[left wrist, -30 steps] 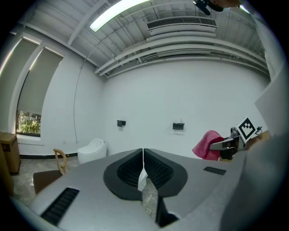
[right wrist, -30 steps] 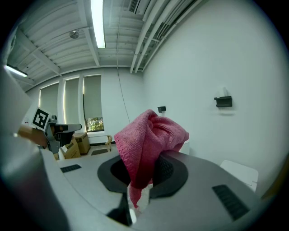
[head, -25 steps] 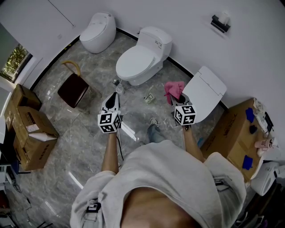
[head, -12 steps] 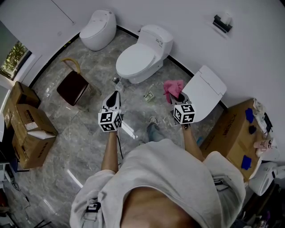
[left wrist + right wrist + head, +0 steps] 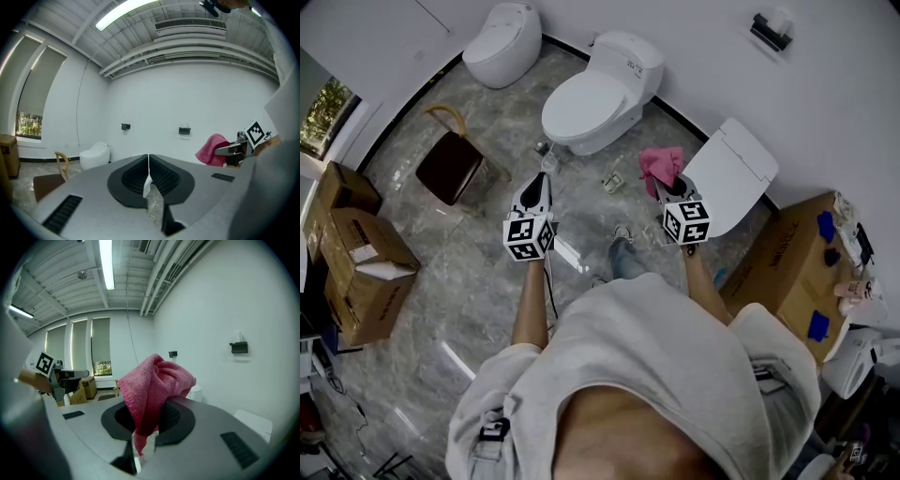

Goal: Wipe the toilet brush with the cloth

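My left gripper [image 5: 540, 180] hangs over the marble floor in front of the white toilet [image 5: 598, 105]. In the left gripper view its jaws [image 5: 148, 168] are shut on a thin white strip of the toilet brush [image 5: 151, 199], whose clear part hangs below them. The brush's end [image 5: 547, 162] shows just past the tips. My right gripper [image 5: 664, 185] is shut on a bunched pink cloth [image 5: 659, 162], which drapes over its jaws [image 5: 146, 427] and hides the gap. The cloth [image 5: 155, 385] and brush are apart, about a forearm's length.
A second toilet [image 5: 498, 49] stands at the back left. A wooden chair [image 5: 450, 169] is left of my left gripper. A loose toilet lid [image 5: 733, 187] leans by a cardboard box [image 5: 787, 272]. More boxes [image 5: 354, 258] stand at the far left. A small item [image 5: 612, 183] lies on the floor.
Both grippers keep their hold and stay about the same distance apart. They have shifted slightly up in the head view as the head moved.
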The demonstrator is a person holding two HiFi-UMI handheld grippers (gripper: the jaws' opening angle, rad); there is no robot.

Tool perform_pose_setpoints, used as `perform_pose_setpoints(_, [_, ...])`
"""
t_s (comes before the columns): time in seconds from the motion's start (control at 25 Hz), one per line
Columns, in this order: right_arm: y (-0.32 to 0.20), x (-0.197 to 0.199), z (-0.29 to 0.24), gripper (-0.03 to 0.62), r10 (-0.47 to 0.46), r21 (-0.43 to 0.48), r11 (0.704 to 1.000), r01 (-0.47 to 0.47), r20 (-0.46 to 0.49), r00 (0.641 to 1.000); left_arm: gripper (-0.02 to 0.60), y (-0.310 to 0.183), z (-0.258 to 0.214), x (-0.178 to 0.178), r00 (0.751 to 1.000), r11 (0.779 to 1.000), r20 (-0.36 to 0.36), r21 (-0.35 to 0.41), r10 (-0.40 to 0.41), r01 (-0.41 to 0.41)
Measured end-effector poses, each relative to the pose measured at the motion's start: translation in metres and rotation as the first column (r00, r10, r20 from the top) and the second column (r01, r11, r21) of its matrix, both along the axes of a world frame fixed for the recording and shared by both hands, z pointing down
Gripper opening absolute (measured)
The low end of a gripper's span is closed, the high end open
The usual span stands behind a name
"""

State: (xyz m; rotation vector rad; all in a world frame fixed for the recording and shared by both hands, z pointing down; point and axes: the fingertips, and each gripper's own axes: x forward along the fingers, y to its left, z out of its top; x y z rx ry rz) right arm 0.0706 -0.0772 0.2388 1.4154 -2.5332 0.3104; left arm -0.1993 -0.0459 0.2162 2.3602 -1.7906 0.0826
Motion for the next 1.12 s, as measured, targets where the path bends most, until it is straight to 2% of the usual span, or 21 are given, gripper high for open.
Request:
perform_pose_setpoints(0.4, [0.0041,-0.0044,0.0,0.072,0.002,0.012,1.0,-0.002,-0.039,0.999,0.025,0.0074,0.0,-0.0027,1.0,1.0,0.001,0.0,-0.003,0.003])
perform_pose_setpoints(1.12, [0.0086,-0.0022,0.0025,0.072,-0.005,0.0,1.0,0.005,-0.034,0.999,0.023,0.0097,-0.0019,0.0021,1.0,1.0,0.012,-0.001,0.004,-0.004])
